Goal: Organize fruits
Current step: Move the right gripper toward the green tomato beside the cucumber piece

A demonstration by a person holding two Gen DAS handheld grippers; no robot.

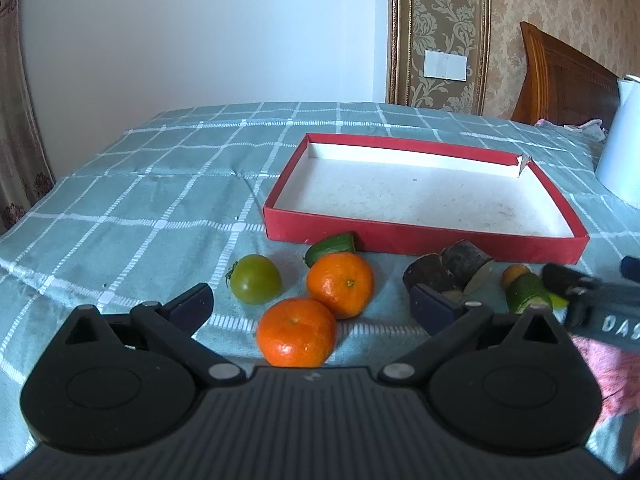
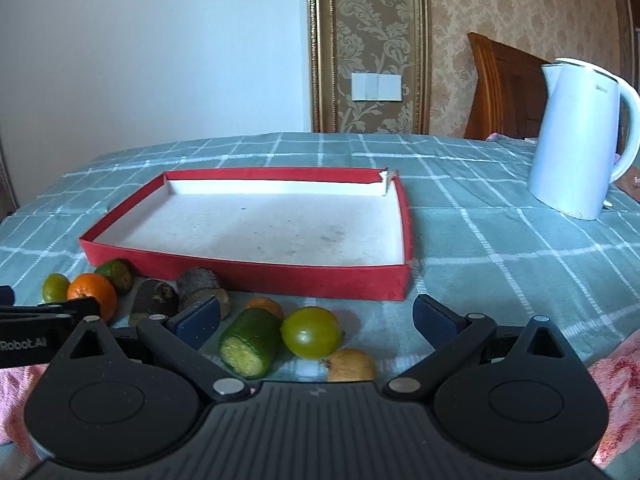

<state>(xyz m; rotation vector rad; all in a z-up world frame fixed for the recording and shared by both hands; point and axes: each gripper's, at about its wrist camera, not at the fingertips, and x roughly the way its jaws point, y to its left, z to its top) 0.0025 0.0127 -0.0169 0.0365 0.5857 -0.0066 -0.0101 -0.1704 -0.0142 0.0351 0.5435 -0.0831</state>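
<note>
A shallow red box with a white inside lies on the checked cloth; it also shows in the right wrist view. In front of it lie two oranges, a green tomato, a cucumber piece and dark sugarcane chunks. My left gripper is open around the near orange. My right gripper is open around a cut cucumber piece, a green tomato and a small brownish fruit. A small orange fruit lies behind.
A white electric kettle stands at the right behind the box. A pink towel lies at the near right edge. A wooden headboard and a patterned wall stand behind the table.
</note>
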